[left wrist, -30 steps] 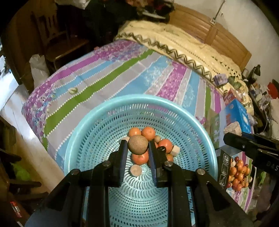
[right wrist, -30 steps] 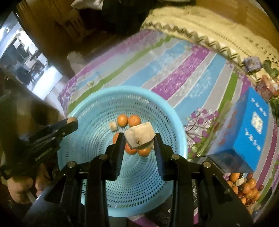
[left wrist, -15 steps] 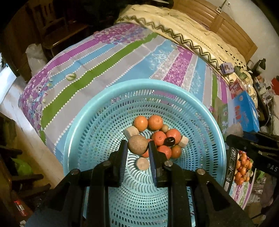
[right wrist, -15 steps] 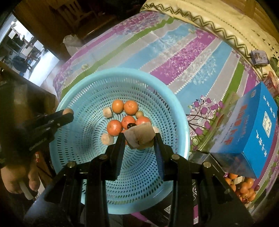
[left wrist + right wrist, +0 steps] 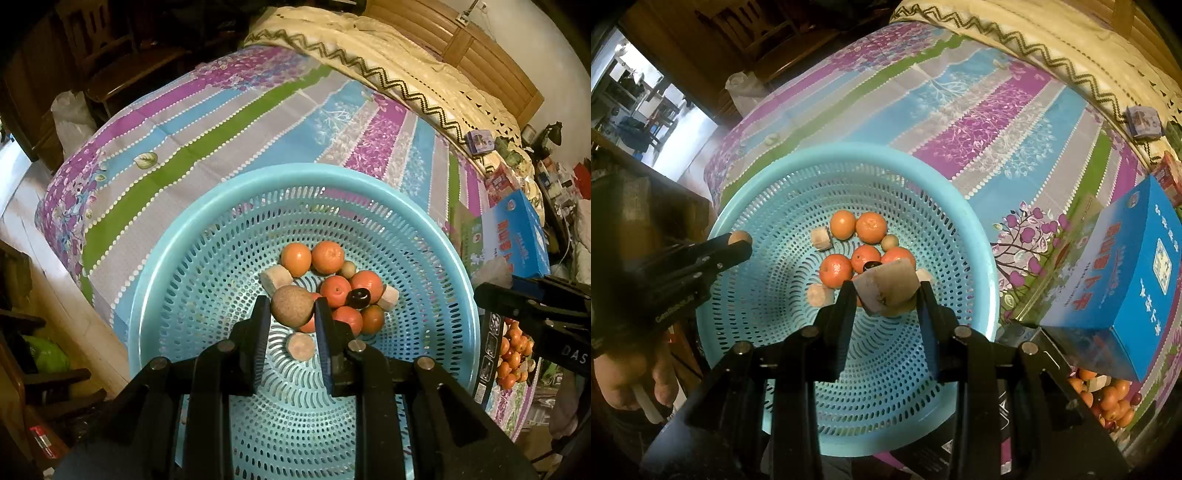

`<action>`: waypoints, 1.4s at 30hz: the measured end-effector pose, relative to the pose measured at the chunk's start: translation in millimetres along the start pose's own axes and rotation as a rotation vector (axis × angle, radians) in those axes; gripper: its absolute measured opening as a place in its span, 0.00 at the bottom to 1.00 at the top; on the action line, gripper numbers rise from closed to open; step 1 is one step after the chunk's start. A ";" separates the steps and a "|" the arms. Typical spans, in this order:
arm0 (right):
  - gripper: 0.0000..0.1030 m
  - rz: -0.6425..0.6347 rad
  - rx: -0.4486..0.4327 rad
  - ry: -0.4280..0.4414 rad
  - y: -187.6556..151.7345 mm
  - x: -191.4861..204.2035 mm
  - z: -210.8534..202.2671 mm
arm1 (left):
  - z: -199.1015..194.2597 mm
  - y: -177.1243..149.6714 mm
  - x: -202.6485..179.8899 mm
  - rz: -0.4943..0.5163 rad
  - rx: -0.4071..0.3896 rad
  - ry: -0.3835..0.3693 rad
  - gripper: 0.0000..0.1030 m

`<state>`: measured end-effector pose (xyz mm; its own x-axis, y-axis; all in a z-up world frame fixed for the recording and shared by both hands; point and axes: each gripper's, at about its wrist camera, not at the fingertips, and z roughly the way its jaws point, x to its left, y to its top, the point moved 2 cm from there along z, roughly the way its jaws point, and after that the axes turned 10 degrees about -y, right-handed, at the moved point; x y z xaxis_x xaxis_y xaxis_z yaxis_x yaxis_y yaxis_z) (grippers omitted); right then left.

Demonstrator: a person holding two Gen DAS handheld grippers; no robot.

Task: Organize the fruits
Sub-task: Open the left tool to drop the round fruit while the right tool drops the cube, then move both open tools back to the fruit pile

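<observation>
I have a round, brown, rough-skinned fruit (image 5: 291,305) clamped between the fingers of my left gripper (image 5: 290,314), and a pale, cut-ended chunk of fruit (image 5: 888,287) pinched in my right gripper (image 5: 886,295); both hang over the pile in the round, perforated light-blue plastic basket (image 5: 177,258) sitting on the striped purple, blue and green bedsheet (image 5: 221,122). The sorting looks partly done: several orange mandarins (image 5: 327,256), a few pale cut pieces (image 5: 276,278), a small dark fruit (image 5: 359,295) and a little greenish one (image 5: 347,268) already lie together at the basket's bottom. My two pieces are not yet let go, and off to my right a dark box (image 5: 1104,398) beside the blue carton (image 5: 1126,280) holds many more small orange and red fruits, so I judge a good deal remains. Compared with a second ago, my left gripper has dropped closer to the pile, with the basket now filling more of its view, and both have tilted a little; neither grip has changed, and over the last half second the left has held steady.
</observation>
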<state>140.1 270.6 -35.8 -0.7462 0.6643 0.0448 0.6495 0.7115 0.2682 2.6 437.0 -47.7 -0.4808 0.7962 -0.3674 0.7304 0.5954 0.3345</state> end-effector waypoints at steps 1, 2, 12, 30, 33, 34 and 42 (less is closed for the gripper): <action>0.33 -0.001 0.001 0.000 0.1 0.6 0.5 | 0.8 -0.2 -0.2 0.000 0.003 0.000 0.23; 0.33 -0.001 0.003 0.000 0.3 1.3 1.2 | 2.1 -0.4 0.9 0.001 0.005 0.001 0.23; 0.34 -0.008 0.006 0.021 1.6 2.6 4.8 | 10.8 0.7 3.9 -0.012 0.030 -0.006 0.24; 0.51 0.003 -0.022 0.028 2.5 -2.2 1.6 | 13.6 2.5 -0.9 0.002 0.032 -0.001 0.43; 0.51 0.005 -0.025 0.032 3.2 -1.7 0.8 | 13.7 2.7 -0.7 0.002 0.031 -0.003 0.43; 0.51 0.005 -0.024 0.033 3.2 -1.7 1.0 | 13.7 2.7 -0.7 0.003 0.031 -0.003 0.43; 0.51 -0.007 -0.214 -0.042 -11.4 -0.9 -26.8 | 8.3 -0.2 -0.6 0.000 -0.026 -0.029 0.52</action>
<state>129.4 255.8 -13.1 -0.7407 0.6718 0.0034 0.5953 0.6539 0.4670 6.7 435.5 -54.8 -0.4662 0.7928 -0.3925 0.7173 0.5985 0.3568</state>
